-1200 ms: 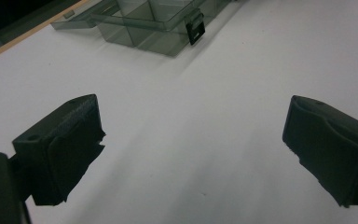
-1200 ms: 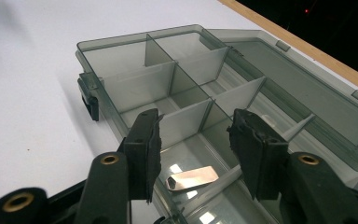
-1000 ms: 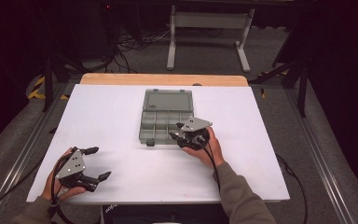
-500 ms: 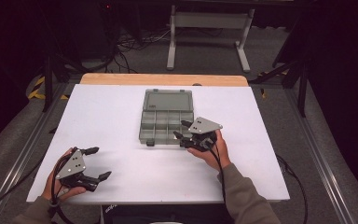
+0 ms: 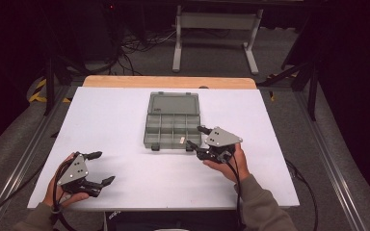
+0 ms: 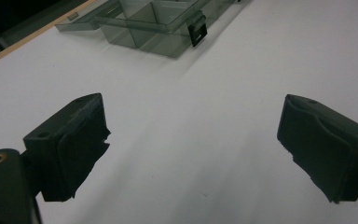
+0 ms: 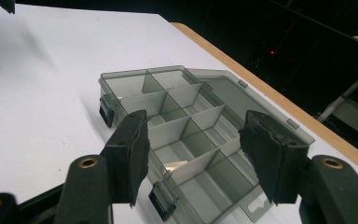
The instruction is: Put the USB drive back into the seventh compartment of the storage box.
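Note:
A smoky-grey clear compartment box lies open in the middle of the white table, its lid flat behind it. A small pale piece lies in a front compartment, and the right gripper view shows the pale piece too. My right gripper hovers at the box's front right corner. Its jaws have just been opening and hold nothing; in its own view the right gripper frames the box. My left gripper rests open near the front left, empty, its jaws wide in the left gripper view.
Two black latches sit on the box's front edge, one latch seen from the left gripper. A wooden strip borders the table's far edge. Beyond it are a metal stand and floor cables.
My right gripper has drawn back to the right from the box's front and lifted slightly, and its jaws stand wider. The left gripper has not moved.

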A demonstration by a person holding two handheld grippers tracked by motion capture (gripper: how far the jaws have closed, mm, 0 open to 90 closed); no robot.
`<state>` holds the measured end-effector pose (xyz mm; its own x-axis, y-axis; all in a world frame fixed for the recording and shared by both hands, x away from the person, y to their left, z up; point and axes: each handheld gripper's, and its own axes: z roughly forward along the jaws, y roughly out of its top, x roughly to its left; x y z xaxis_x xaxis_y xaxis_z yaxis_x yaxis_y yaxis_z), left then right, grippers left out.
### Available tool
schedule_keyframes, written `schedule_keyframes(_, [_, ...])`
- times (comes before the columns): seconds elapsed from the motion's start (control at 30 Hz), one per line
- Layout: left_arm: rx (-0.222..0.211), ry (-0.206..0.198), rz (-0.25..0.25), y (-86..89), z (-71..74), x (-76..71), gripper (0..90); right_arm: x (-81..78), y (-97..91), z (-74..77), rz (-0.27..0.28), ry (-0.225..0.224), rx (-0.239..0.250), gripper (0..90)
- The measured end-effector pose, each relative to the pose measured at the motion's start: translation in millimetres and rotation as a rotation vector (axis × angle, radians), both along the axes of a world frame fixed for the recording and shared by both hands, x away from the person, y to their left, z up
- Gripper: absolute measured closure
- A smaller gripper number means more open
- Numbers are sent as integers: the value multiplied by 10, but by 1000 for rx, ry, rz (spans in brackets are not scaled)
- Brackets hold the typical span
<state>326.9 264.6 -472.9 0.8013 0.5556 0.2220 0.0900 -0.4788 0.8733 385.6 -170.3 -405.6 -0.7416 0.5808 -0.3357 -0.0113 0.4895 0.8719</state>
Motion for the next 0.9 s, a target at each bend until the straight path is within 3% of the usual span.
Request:
schedule_keyframes(0.47, [-4, -8, 10, -1, 6, -8, 89, -236, -181, -91, -13, -20, -40, 302])
schedule_keyframes(0.9, [4, -20, 30, -48, -2, -20, 125, -331, -440, -241, -94, 11, -35, 213])
